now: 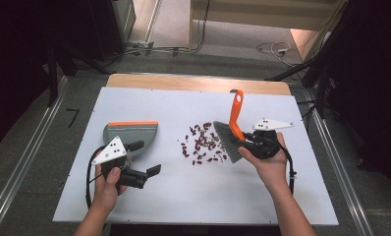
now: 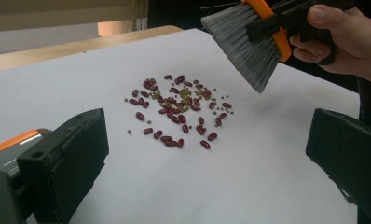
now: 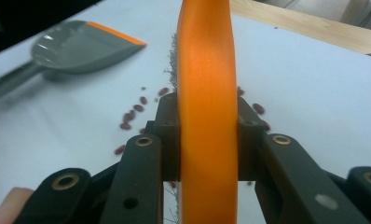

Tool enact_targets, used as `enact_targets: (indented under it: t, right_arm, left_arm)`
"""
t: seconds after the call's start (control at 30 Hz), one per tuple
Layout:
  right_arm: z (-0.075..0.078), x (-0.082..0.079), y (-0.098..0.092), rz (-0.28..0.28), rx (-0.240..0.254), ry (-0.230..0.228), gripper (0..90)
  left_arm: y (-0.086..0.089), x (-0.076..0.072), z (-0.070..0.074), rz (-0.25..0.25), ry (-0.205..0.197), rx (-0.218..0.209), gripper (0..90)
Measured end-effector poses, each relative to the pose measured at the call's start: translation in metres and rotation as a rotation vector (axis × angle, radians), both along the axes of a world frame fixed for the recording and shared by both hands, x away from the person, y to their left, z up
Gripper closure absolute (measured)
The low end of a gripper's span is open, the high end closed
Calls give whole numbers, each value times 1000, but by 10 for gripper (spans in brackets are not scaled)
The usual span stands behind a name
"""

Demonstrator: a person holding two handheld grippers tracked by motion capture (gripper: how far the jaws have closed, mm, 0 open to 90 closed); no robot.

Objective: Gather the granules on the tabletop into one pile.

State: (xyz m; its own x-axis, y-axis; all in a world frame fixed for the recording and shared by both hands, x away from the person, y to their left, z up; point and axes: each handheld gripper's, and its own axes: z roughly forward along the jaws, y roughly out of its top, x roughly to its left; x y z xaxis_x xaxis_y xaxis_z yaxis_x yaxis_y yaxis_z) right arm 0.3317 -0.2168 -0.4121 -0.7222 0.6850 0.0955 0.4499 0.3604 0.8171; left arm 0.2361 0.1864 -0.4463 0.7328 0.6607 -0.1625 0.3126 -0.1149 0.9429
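White tabletop [image 1: 193,196] lay under both tools. Right gripper [image 1: 246,139] was clamped on the orange brush [image 1: 234,123], bristles over scattered beans [image 1: 202,143]. Left gripper [image 1: 145,157] gaped empty just beside the grey dustpan [image 1: 132,133].

Glossy orange plastic on the brush handle [image 3: 206,116], stiff grey bristles [image 2: 249,46] below. Smooth grey plastic dustpan [image 1: 132,133]. Matt white tabletop [image 1: 193,187], wood-edged.
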Motion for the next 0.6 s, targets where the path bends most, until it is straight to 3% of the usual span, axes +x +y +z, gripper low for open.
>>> enact_targets:
  t: [0.3, 0.53, 0.6]
  right_arm:
    - [0, 31, 1, -78, -143, 19, 683]
    - [2, 56, 9, -103, -250, 21, 683]
    - [2, 56, 9, -103, -250, 21, 683]
  left_arm:
    - [3, 1, -1, 10, -10, 4, 0]
    - [4, 3, -3, 9, -1, 7, 0]
    - [4, 4, -4, 9, 2, 8, 0]
